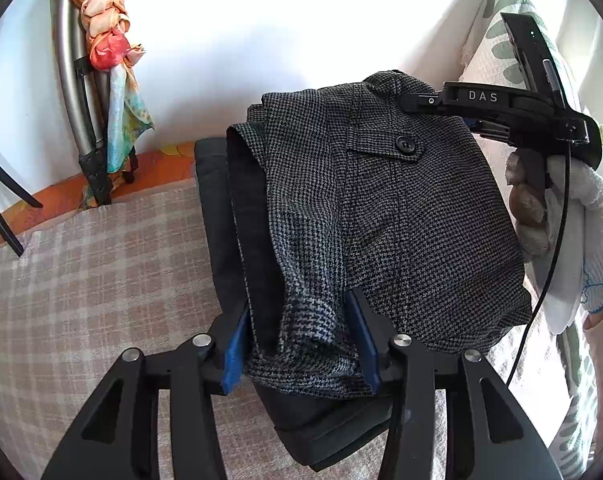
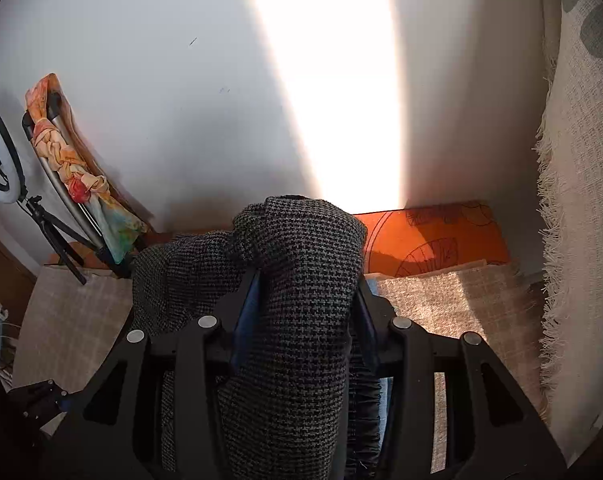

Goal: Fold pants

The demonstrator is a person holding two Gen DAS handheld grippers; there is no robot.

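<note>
Grey houndstooth pants [image 1: 413, 208] with a black button lie folded over a dark folded garment [image 1: 225, 240] on a checked cloth. My left gripper [image 1: 301, 340] is shut on a bunched edge of the pants at their near end. My right gripper [image 2: 305, 312] is shut on a thick fold of the same pants [image 2: 297, 280], which drape over its fingers and hide the tips. In the left wrist view the right gripper [image 1: 497, 114] sits at the pants' far right corner, held by a gloved hand [image 1: 573, 216].
A beige checked cloth [image 1: 93, 280] covers the surface. A white wall stands behind, with an orange patterned strip [image 2: 433, 236] at its foot. A metal frame with a knotted scarf [image 1: 105, 36] leans at the left. A ring light on a tripod [image 2: 1, 152] stands far left. A fringed curtain [image 2: 577, 200] hangs at the right.
</note>
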